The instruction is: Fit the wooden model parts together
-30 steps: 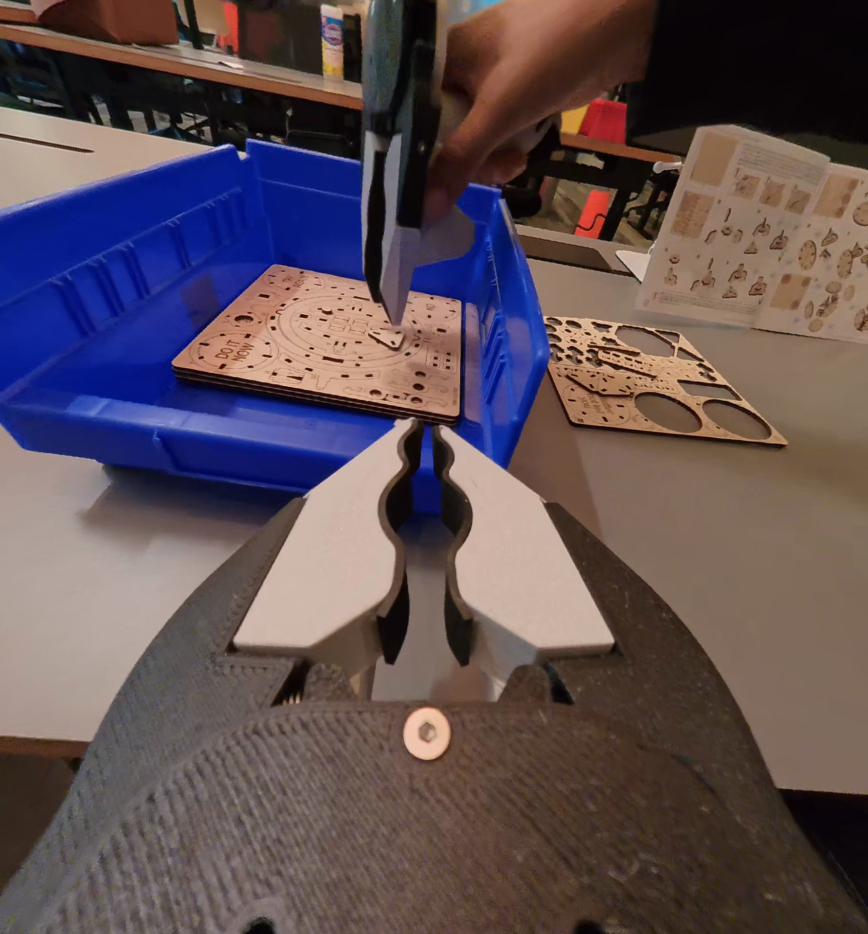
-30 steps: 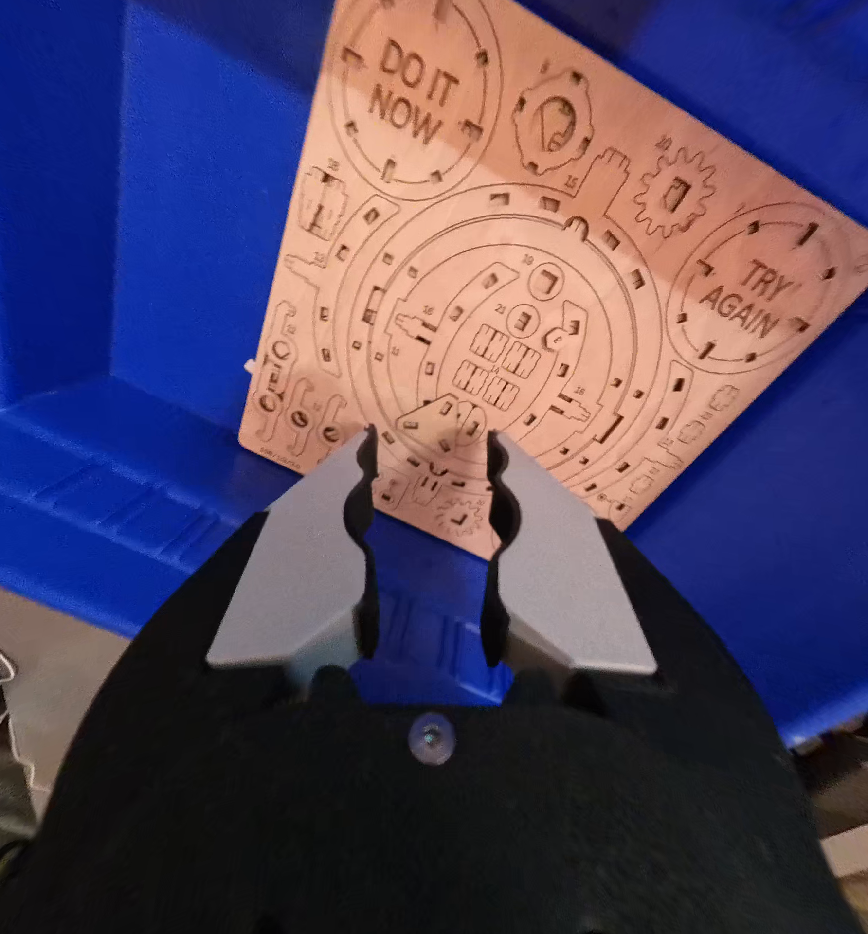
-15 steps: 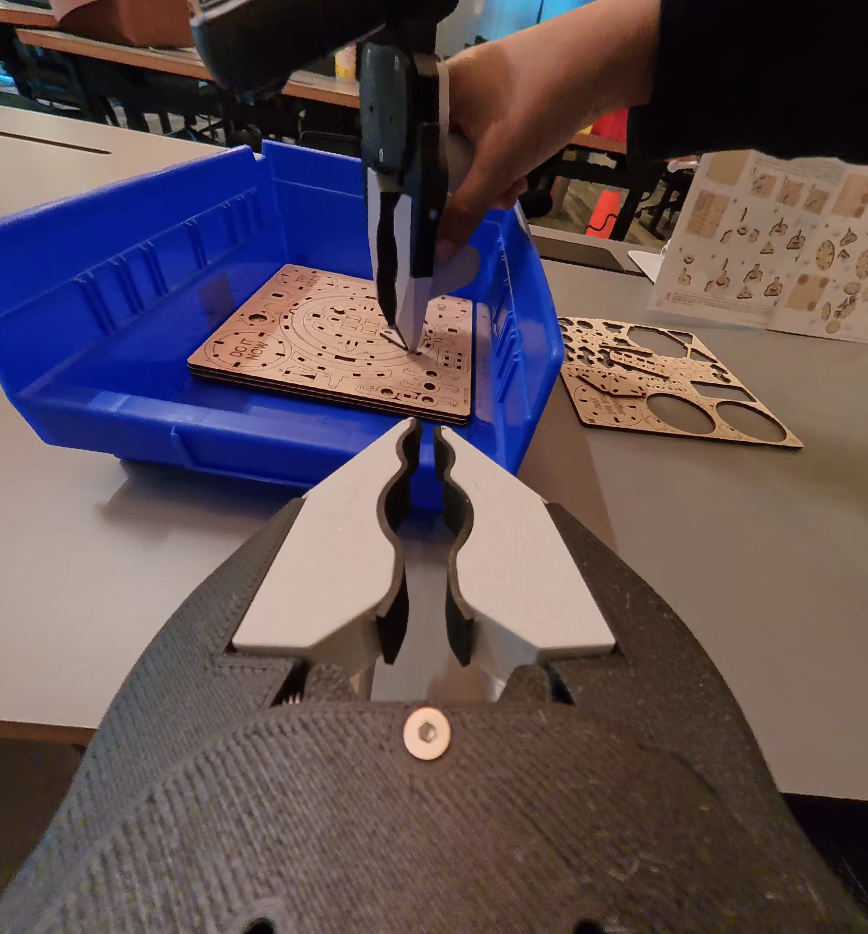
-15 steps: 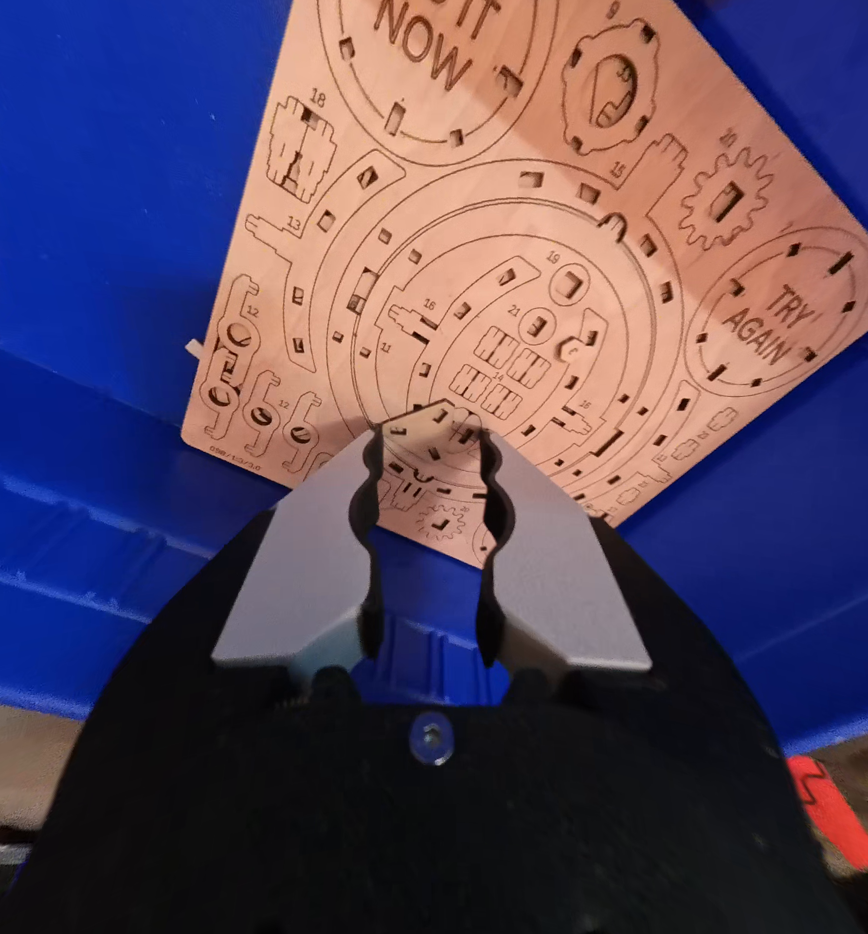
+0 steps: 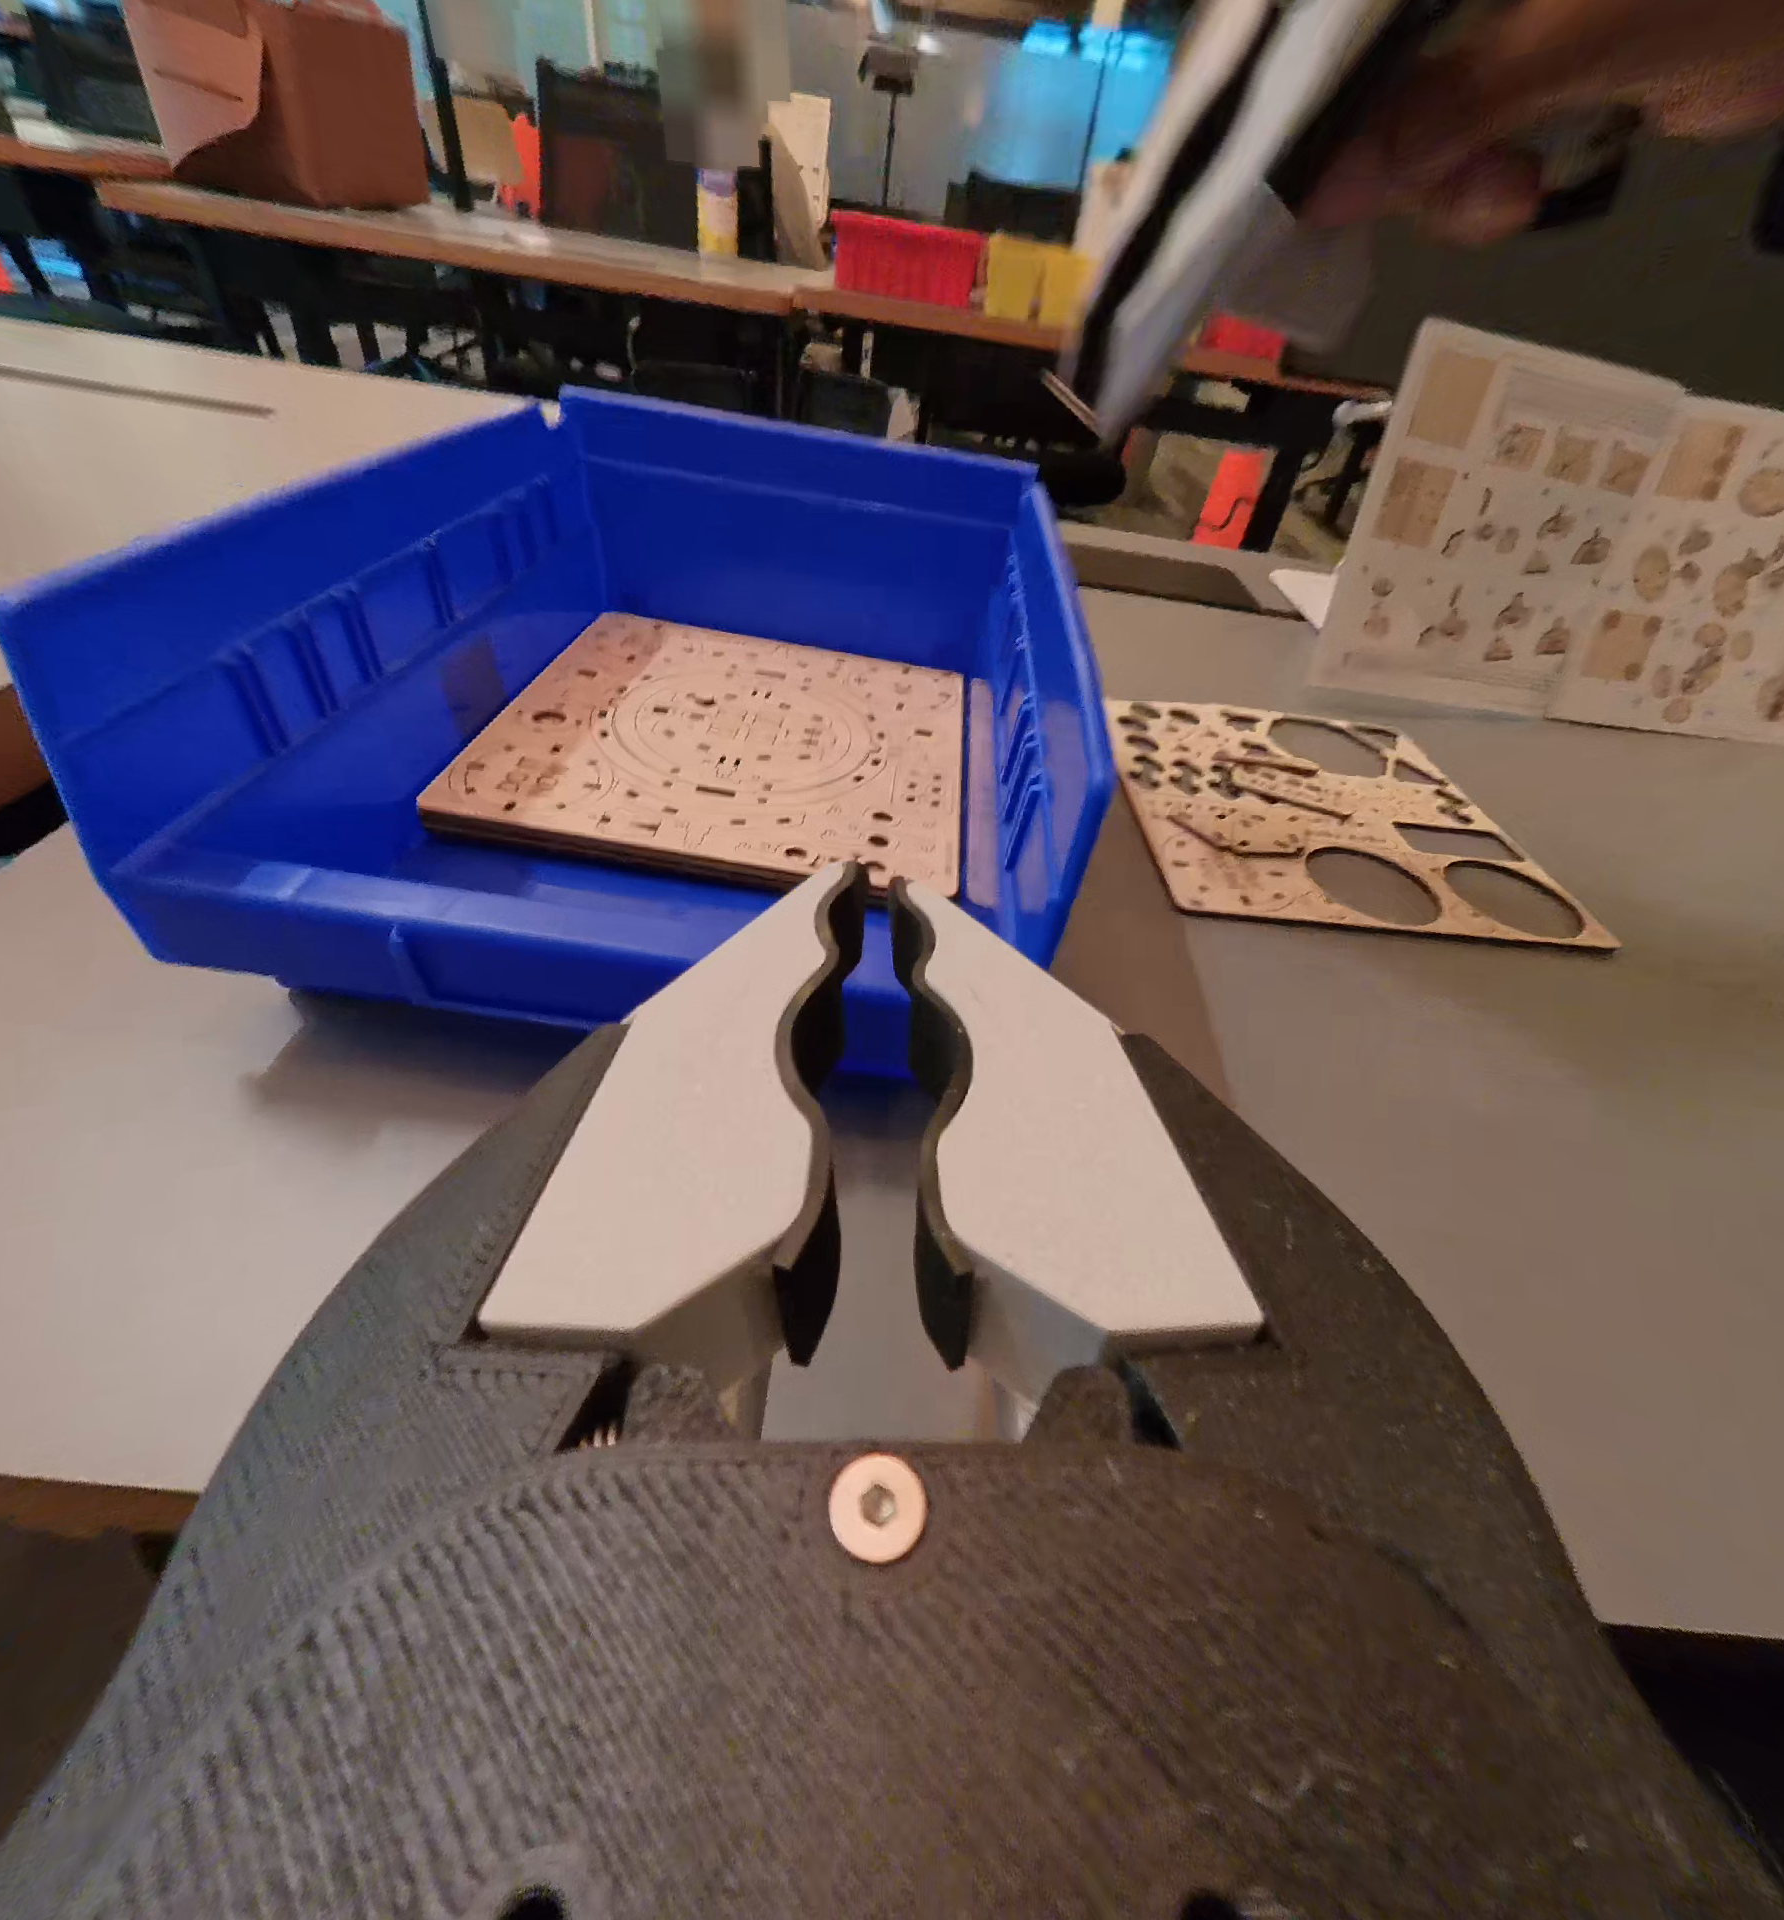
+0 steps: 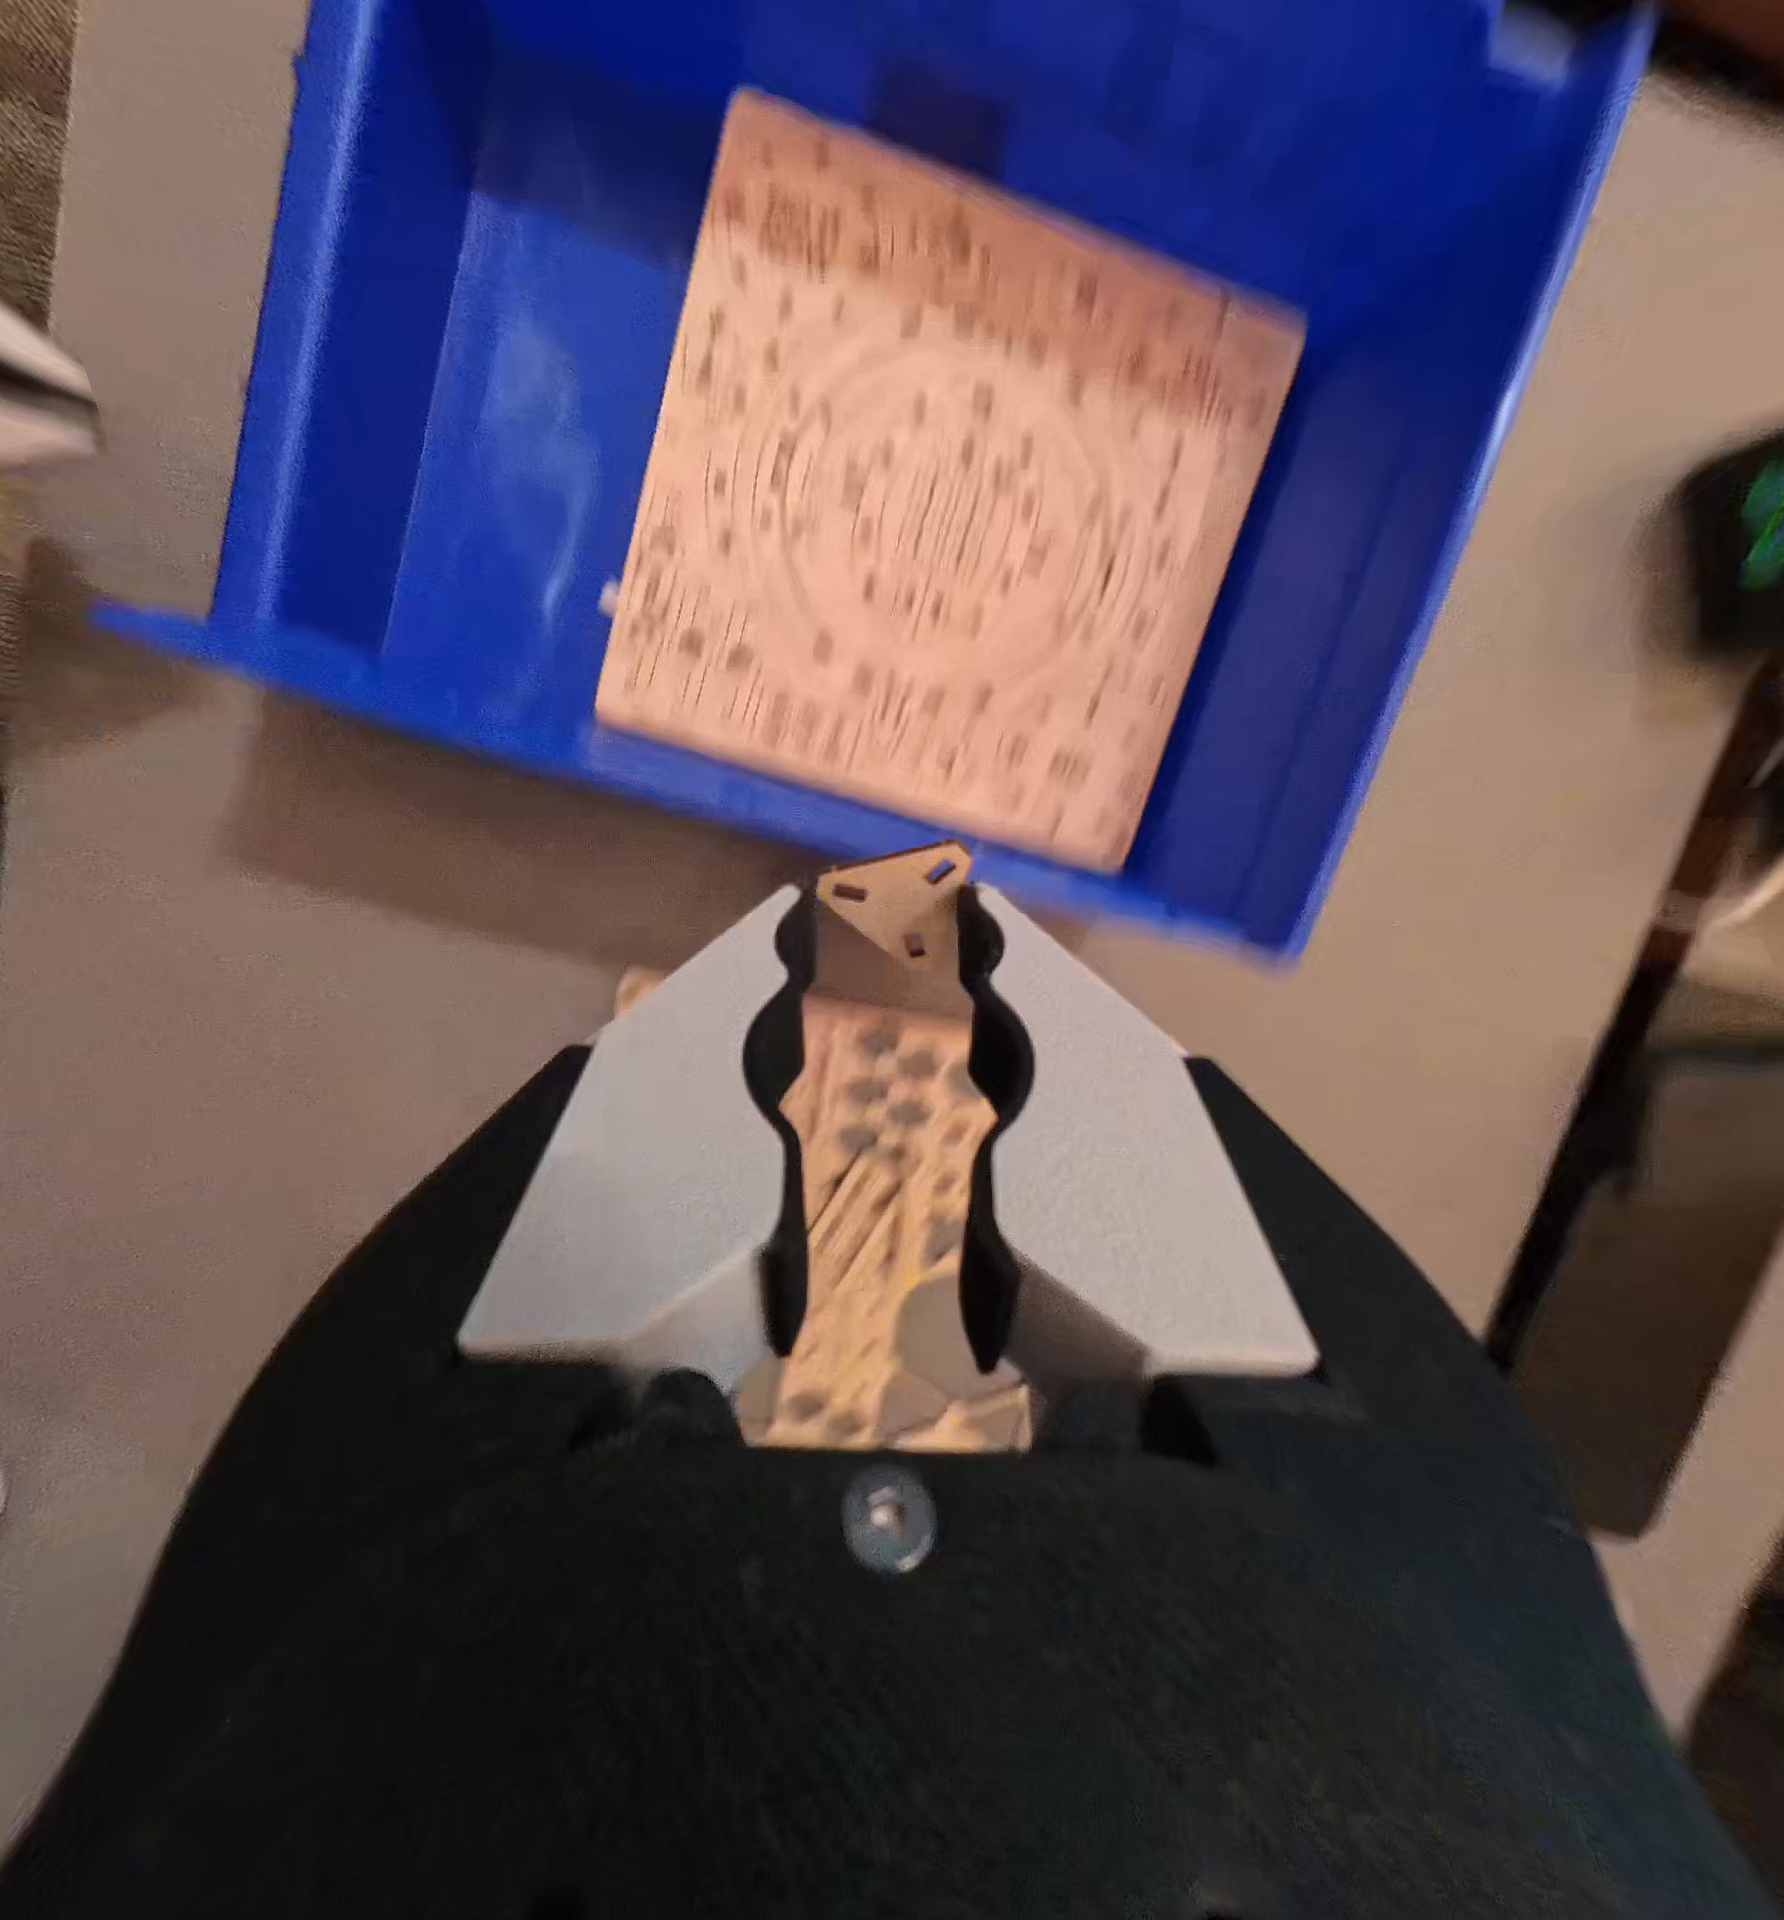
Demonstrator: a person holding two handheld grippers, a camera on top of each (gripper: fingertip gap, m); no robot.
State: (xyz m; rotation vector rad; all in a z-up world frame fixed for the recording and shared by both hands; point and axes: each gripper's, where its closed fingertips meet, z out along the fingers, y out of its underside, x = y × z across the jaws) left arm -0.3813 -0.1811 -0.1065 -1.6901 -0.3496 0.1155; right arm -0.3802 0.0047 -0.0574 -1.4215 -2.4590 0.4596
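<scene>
Grey counter (image 5: 244,1143) carries a blue bin (image 5: 275,727) with a wooden sheet (image 5: 722,748) inside. A moment ago the right claw (image 6: 893,904) was down on that sheet; now it is lifted out above the bin, gripping a small triangular wooden piece (image 6: 893,894) between its pads, pointing steeply downward. The left claw (image 5: 872,883) is closed on nothing, held low before the bin.
</scene>
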